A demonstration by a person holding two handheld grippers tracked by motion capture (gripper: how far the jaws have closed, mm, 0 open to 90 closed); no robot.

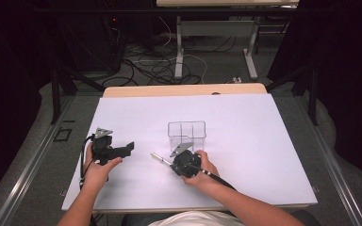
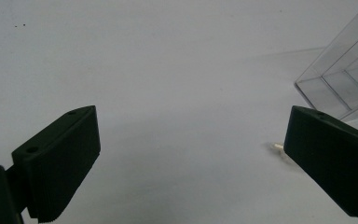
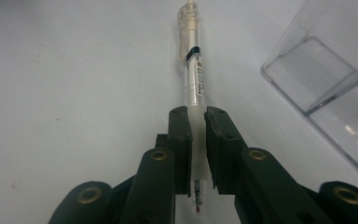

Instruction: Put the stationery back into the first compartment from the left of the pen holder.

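On the person's left, the left gripper (image 1: 128,148) rested low over the white desk (image 1: 264,141), held in the left hand (image 1: 96,169), and its jaws stood wide apart with nothing but bare surface between them. In the left gripper view one end of the pen (image 2: 276,145) just peeked out beside the far jaw, and beyond that jaw sat a corner of the clear plastic organizer (image 2: 345,79). Further right, the right gripper (image 3: 196,116) was gripped in the right hand (image 1: 202,169), and its jaws were drawn in narrow around a clear-barrelled pen (image 3: 192,70), the pads closed against the barrel. Most of the pen, with its clip and cap end, stuck out ahead of the gripper, lying along the desk; the tip showed behind the pads. The organizer (image 3: 331,93), with its divided compartments, stood just beside the right gripper, on the far side from the left one, apart from the pen.
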